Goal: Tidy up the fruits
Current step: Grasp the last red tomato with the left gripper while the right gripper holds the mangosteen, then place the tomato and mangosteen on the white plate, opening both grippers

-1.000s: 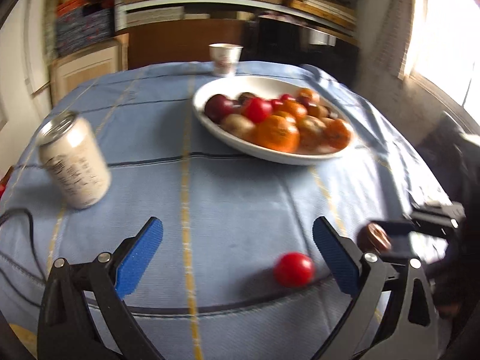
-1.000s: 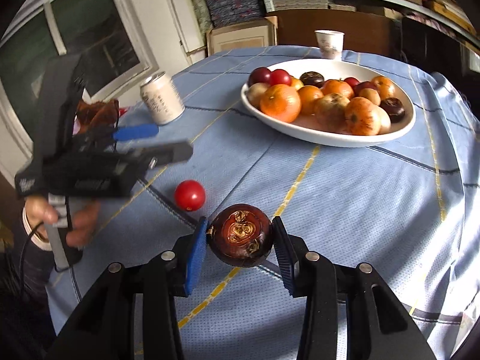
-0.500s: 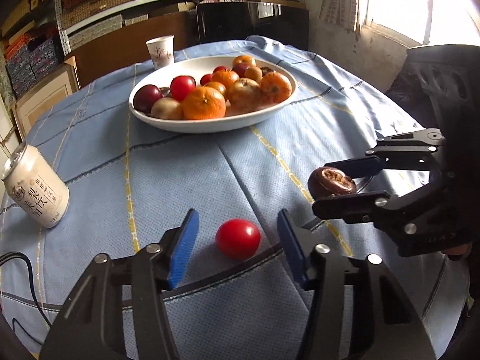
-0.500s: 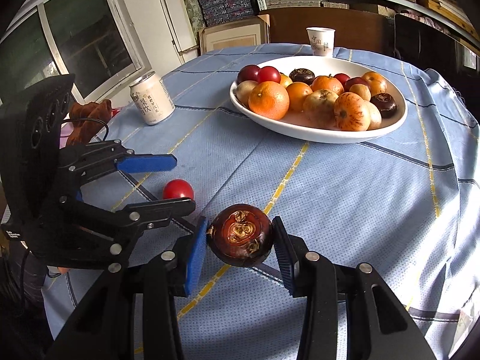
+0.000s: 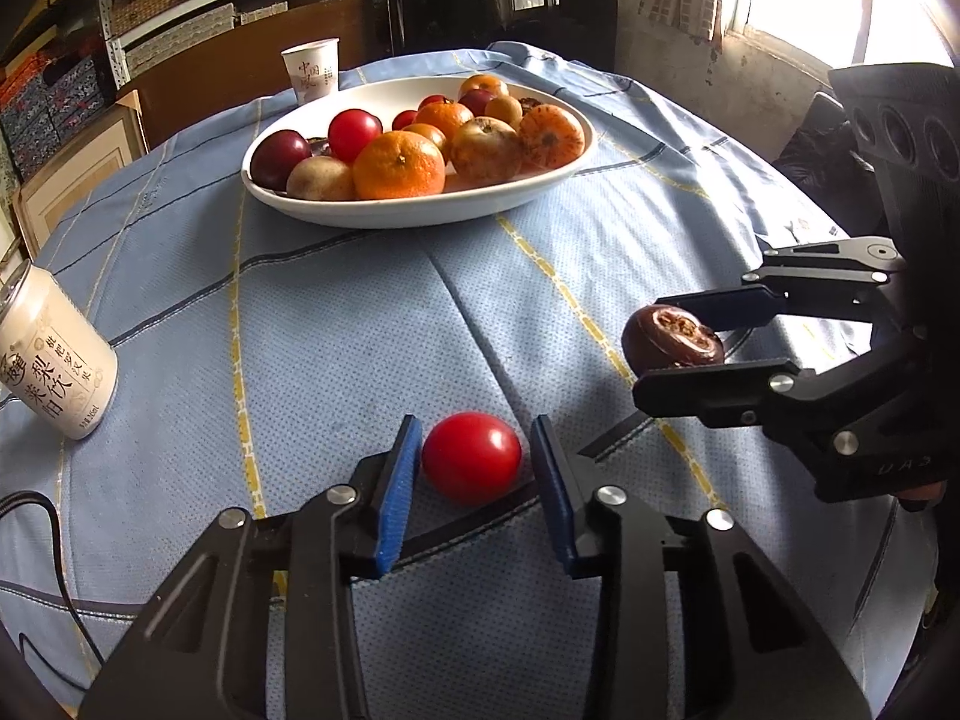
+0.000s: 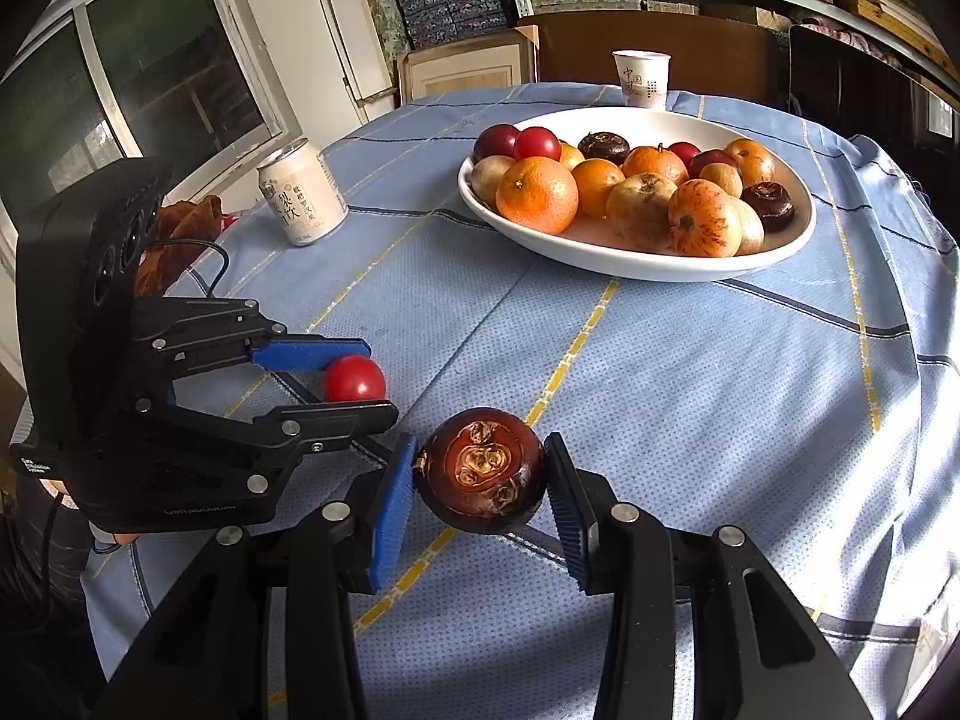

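A small red tomato (image 5: pixel 471 457) lies on the blue tablecloth between the blue pads of my left gripper (image 5: pixel 474 468); the jaws stand close on both sides with small gaps showing. It also shows in the right wrist view (image 6: pixel 354 379). My right gripper (image 6: pixel 480 474) is shut on a dark brown round fruit (image 6: pixel 480 471), held above the cloth; that fruit shows in the left wrist view (image 5: pixel 672 339) too. A white oval bowl (image 5: pixel 384 213), also in the right wrist view (image 6: pixel 636 261), holds several oranges, tomatoes and brown fruits at the far side.
A pale drink can (image 5: pixel 51 360) stands at the left of the table, also in the right wrist view (image 6: pixel 302 192). A paper cup (image 5: pixel 312 71) stands behind the bowl. A black cable (image 5: pixel 54 540) trails at the table's near left edge.
My left gripper has swung right, moved up to the red tomato and narrowed its jaws around it. My right gripper keeps the brown fruit, drifting slightly.
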The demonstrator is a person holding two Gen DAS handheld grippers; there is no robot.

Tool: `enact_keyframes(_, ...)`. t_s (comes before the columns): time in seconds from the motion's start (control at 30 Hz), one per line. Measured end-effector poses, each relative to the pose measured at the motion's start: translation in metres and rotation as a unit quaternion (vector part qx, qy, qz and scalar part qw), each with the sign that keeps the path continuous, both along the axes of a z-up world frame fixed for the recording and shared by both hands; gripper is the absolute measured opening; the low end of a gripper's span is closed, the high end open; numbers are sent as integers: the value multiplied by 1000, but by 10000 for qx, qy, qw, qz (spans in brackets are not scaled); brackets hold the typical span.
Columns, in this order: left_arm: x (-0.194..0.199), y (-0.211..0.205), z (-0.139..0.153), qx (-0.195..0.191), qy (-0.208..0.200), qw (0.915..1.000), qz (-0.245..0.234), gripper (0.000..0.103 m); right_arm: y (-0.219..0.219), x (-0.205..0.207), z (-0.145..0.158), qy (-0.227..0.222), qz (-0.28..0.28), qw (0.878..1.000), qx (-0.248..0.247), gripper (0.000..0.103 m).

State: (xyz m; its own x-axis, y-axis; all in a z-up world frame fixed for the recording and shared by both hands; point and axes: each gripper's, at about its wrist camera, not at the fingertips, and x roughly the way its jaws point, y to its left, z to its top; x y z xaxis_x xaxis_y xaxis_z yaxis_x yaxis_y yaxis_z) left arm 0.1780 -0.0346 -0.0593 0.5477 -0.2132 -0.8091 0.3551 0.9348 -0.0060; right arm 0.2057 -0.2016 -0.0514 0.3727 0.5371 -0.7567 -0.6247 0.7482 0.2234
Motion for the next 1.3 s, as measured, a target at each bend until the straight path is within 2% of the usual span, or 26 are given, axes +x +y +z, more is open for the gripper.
enact_keyframes(0.13,0,0,0,-14,2,10000,12,31,0,0,0,-5,-2,10000,-7,43)
enact_keyframes(0.37,1,2,1,-45,7,10000,52,31,0,0,0,-62,-15,10000,-27,43)
enact_keyframes(0.63,2,18,10,-307,-94,9982,510,31,-1,-4,3,-234,34,9997,9,43)
enact_keyframes(0.77,1,31,26,-542,-273,9948,821,31,-10,-8,10,-290,142,9990,294,43)
enact_keyframes(0.9,10,45,59,-705,-568,9903,1056,31,-15,-12,26,-451,179,9971,582,43)
enact_keyframes(1.0,24,48,88,-671,-835,9877,1140,31,-18,-1,44,-632,35,9953,739,43)
enact_keyframes(1.1,60,51,109,-848,-1006,9832,1268,31,-25,32,62,-756,-422,9915,973,43)
enact_keyframes(1.2,103,49,112,-864,-795,9842,1324,31,-33,76,67,-765,-1005,9856,1125,43)
enact_keyframes(1.3,143,33,104,-509,-692,9883,1263,31,-32,114,62,-723,-1321,9828,1069,43)
